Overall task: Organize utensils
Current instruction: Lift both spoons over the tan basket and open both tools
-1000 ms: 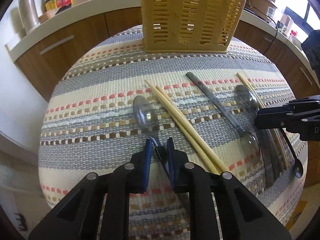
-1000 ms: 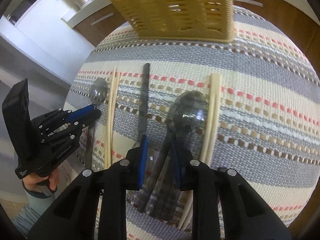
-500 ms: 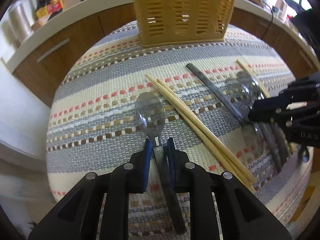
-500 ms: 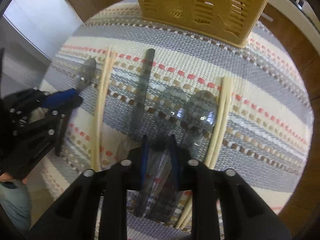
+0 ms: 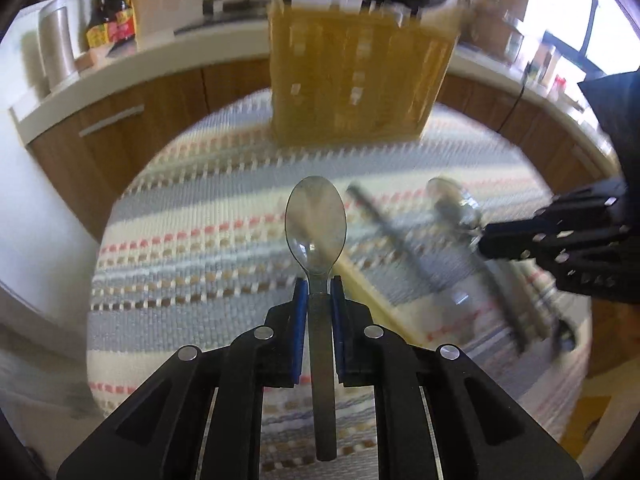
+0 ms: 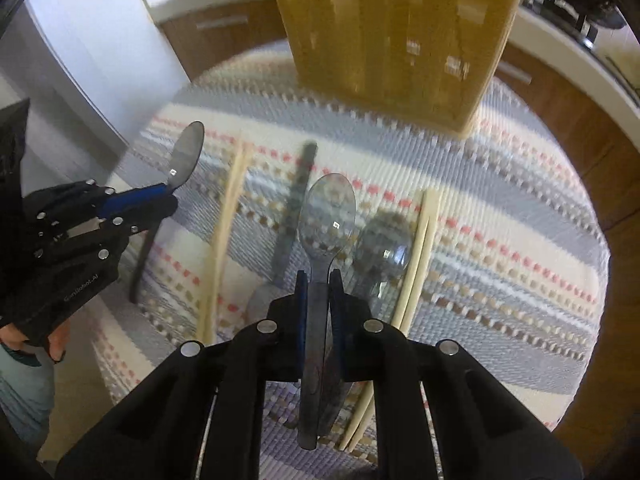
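Straight ahead of both grippers stands the yellow basket (image 5: 362, 80), and your left gripper (image 5: 319, 294) and right gripper (image 6: 319, 284) each clamp a clear spoon (image 5: 315, 222) by its neck, bowl forward toward it, lifted above the striped cloth (image 5: 192, 216).

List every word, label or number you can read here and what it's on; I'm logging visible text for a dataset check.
"GenRobot.AI": white lettering on the black body of the left gripper, seen in the right wrist view; slightly blurred, so my best reading.
Red and yellow labels on the dark sauce bottles on the counter: too small and blurred to read.
No text visible on the yellow basket, either held spoon or the right gripper.
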